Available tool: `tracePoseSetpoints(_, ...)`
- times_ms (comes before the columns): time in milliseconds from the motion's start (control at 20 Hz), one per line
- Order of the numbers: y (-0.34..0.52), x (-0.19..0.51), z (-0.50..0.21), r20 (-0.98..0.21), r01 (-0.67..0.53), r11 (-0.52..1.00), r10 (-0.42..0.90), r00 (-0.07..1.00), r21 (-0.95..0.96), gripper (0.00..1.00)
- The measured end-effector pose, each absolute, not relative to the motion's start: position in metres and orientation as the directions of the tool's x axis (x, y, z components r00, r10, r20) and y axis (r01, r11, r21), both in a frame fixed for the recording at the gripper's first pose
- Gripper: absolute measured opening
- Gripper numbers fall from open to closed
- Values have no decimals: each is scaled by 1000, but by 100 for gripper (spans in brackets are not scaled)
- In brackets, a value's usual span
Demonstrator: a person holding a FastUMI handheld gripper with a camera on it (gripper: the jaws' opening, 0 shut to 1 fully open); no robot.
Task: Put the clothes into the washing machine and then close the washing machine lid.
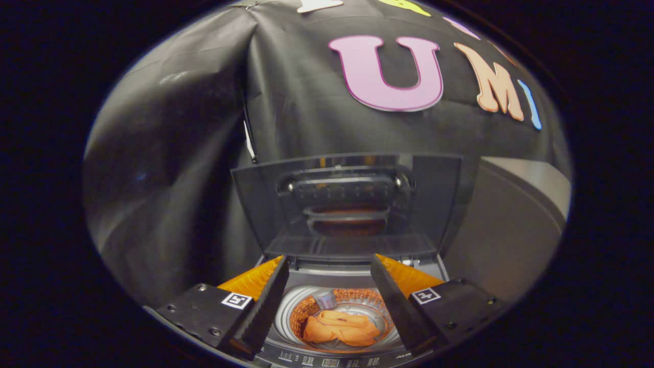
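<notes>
Clothes [341, 327], soft, light orange fabric, are lying crumpled in the washing machine [327, 306] drum beneath the released, empty gripper [329, 286], while the upright lid [347, 204], stiff and hinged, is looking best taken by its top edge

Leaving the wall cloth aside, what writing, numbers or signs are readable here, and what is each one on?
Control panel of the washing machine: small printed marks, too small and blurred to read.
Two square markers on the gripper: black-and-white patterns, no words.
Raised lid and orange clothes in the drum: no text seen.
The fingers stand open above the drum, with the clothes between them.
</notes>
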State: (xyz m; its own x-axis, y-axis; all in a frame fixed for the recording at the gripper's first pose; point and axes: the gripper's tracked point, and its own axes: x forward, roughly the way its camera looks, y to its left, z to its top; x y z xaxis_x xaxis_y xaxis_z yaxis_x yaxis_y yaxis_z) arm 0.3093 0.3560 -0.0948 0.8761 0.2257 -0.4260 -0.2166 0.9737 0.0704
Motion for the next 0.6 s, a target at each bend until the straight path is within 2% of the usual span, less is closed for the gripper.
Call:
tracePoseSetpoints(350,382,350,-20,-339,-233,972,214,916,-16,97)
tracePoseSetpoints(600,391,397,37,-155,-189,981,192,969,34,97)
